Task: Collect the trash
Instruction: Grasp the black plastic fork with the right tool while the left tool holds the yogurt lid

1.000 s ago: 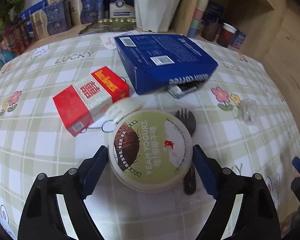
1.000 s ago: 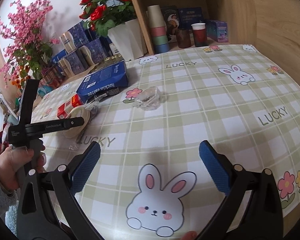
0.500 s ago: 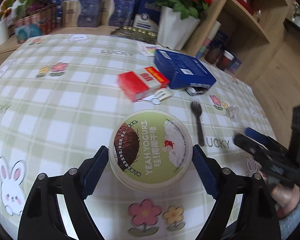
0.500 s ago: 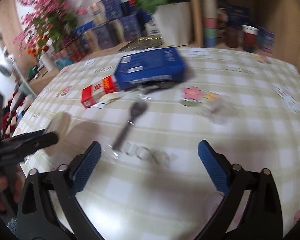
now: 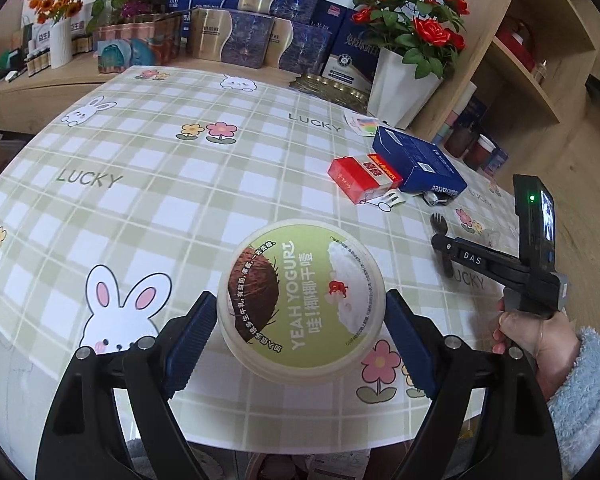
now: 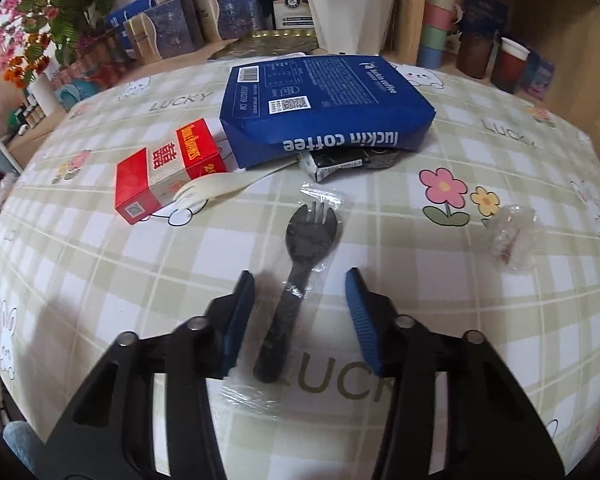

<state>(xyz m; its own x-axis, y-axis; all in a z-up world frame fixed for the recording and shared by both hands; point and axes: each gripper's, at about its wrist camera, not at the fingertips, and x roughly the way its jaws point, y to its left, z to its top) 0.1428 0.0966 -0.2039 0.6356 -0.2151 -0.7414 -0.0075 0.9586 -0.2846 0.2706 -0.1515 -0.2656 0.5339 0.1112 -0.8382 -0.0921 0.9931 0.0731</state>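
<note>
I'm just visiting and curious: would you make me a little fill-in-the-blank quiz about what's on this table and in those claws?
1. The left claw is clamped on a round tub of ______.
2. The right claw is closing around a wrapped black ______ that lies between its pads, not yet pinched.
3. The big blue box reads "luckin ______".
4. A cream fork leans against the ______ box.

Missing words: yogurt; fork; coffee; red

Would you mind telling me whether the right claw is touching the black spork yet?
Apart. The right wrist view shows tablecloth on both sides of the spork handle, between it and the closing right claw.
</note>
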